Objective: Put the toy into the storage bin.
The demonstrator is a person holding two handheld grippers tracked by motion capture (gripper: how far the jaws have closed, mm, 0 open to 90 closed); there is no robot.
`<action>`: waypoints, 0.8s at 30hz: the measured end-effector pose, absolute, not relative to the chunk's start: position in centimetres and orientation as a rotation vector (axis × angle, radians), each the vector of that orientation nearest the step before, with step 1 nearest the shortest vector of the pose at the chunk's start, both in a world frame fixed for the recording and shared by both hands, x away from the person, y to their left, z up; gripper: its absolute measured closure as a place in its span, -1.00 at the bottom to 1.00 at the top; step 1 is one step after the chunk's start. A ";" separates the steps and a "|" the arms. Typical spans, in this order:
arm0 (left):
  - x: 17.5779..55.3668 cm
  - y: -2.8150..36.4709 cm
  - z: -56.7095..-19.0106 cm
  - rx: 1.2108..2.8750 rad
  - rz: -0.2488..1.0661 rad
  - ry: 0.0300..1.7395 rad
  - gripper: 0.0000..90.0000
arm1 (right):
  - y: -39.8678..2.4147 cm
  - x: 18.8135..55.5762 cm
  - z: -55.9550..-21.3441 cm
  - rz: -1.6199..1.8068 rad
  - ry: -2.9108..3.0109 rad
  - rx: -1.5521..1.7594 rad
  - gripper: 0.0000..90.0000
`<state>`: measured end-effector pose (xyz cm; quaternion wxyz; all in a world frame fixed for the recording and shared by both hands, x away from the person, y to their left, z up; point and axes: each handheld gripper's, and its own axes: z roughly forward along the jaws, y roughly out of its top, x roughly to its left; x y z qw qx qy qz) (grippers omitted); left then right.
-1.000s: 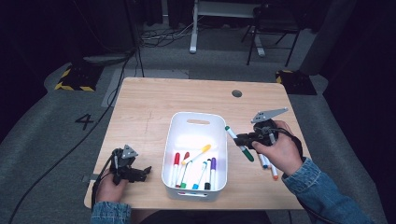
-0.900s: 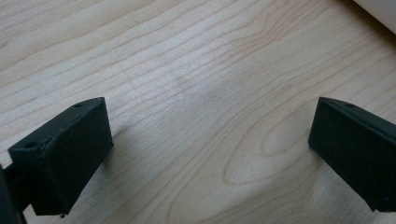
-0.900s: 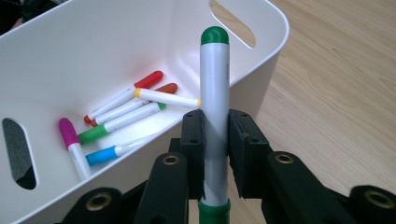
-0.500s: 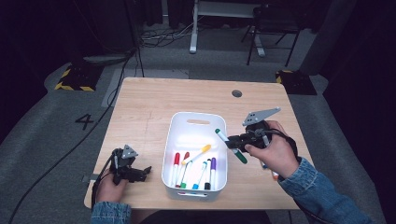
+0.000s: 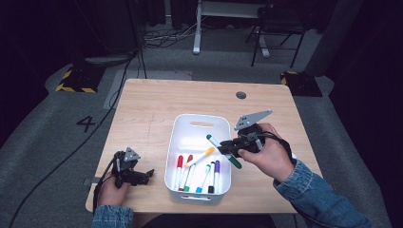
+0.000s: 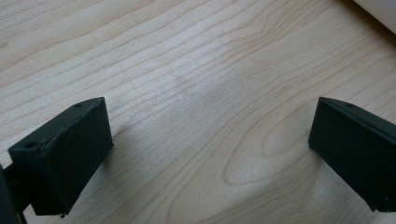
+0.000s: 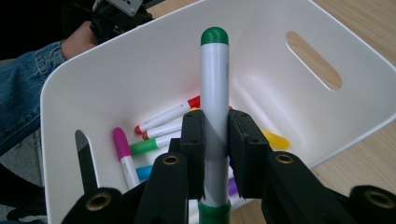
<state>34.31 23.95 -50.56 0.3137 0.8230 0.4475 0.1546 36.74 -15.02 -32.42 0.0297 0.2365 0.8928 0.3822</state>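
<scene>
My right gripper (image 5: 227, 148) fingers pinching green-capped marker (image 7: 214, 107) over white bin's (image 5: 199, 124) right rim; my left gripper (image 5: 142, 175) fingers spread, resting on worktop (image 5: 157, 102) near left.

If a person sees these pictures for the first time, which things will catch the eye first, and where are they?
First comes the green marker, clamped between the fingers of the right gripper and held over the right rim of the white bin in the middle of the wooden table. Inside the bin lie several coloured markers. The left gripper rests open near the table's front left corner.
</scene>
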 end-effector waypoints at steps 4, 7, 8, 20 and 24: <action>34.3 23.9 -50.6 2.169 0.407 1.181 -1.00 | -14.4 36.5 -32.2 1.209 2.754 0.720 0.71; 34.3 23.9 -50.6 2.170 0.405 1.180 -1.00 | -14.1 36.3 -32.1 1.202 2.762 0.692 0.71; 34.3 23.9 -50.6 2.170 0.405 1.180 -1.00 | -13.9 36.2 -32.0 1.210 2.764 0.689 0.71; 34.3 23.9 -50.6 2.169 0.405 1.181 -1.00 | -12.5 35.7 -31.6 1.242 2.782 0.643 0.71; 34.3 23.9 -50.6 2.170 0.407 1.180 -1.00 | -12.1 35.6 -31.7 1.234 2.794 0.626 0.71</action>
